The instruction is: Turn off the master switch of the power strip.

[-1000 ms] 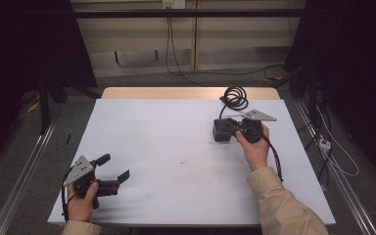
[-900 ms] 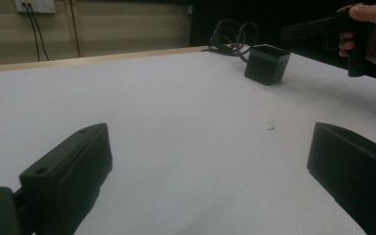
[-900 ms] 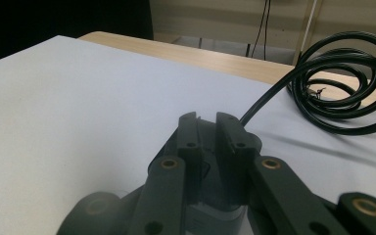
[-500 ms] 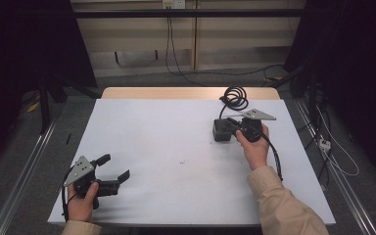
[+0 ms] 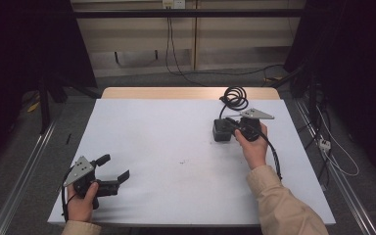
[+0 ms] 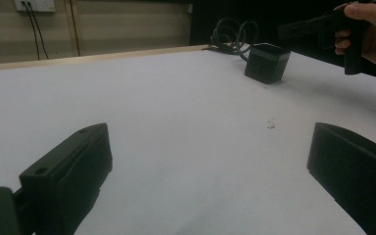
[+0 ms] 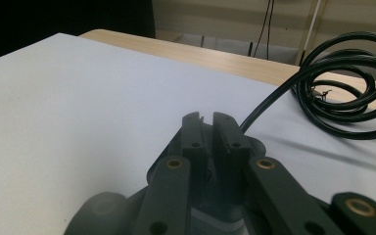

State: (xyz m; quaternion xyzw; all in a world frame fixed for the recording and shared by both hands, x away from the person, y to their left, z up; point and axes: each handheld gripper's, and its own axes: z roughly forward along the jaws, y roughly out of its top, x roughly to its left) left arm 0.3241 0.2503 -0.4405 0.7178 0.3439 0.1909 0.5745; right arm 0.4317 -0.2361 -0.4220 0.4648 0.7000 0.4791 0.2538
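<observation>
Well apart, right gripper (image 5: 227, 128) near table's (image 5: 142, 127) far edge.

We see the black box (image 5: 221, 130) on the table (image 5: 166, 142), far right of centre, with the coiled cable (image 5: 235, 98) just behind it. The left gripper (image 5: 111, 169) rests near the front left corner, well apart.
</observation>
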